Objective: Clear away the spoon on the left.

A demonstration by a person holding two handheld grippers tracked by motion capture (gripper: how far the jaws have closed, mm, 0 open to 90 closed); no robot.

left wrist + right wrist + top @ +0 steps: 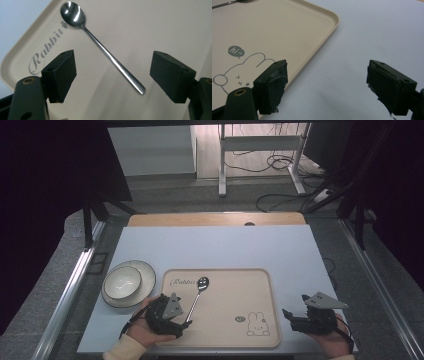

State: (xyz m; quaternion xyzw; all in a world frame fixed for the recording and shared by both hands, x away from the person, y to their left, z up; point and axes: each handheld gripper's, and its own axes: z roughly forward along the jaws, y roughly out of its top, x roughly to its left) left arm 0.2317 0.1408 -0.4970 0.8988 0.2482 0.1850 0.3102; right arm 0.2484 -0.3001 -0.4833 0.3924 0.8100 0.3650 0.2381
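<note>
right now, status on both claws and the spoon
Left claw open over spoon, not gripping. Spoon flat on tray. Right claw open, nothing between its jaws, beside tray on table. Nothing in the way.

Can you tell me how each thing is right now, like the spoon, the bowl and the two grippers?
spoon: lying flat on the tray, bowl end by the "Rabbit" lettering, not held.
tray: flat on the table, holding the spoon.
bowl: upright on the plate, looks empty.
plate: on the table, left of the tray.
left gripper: open, jaws either side of the spoon handle.
right gripper: open, holding nothing.
</note>
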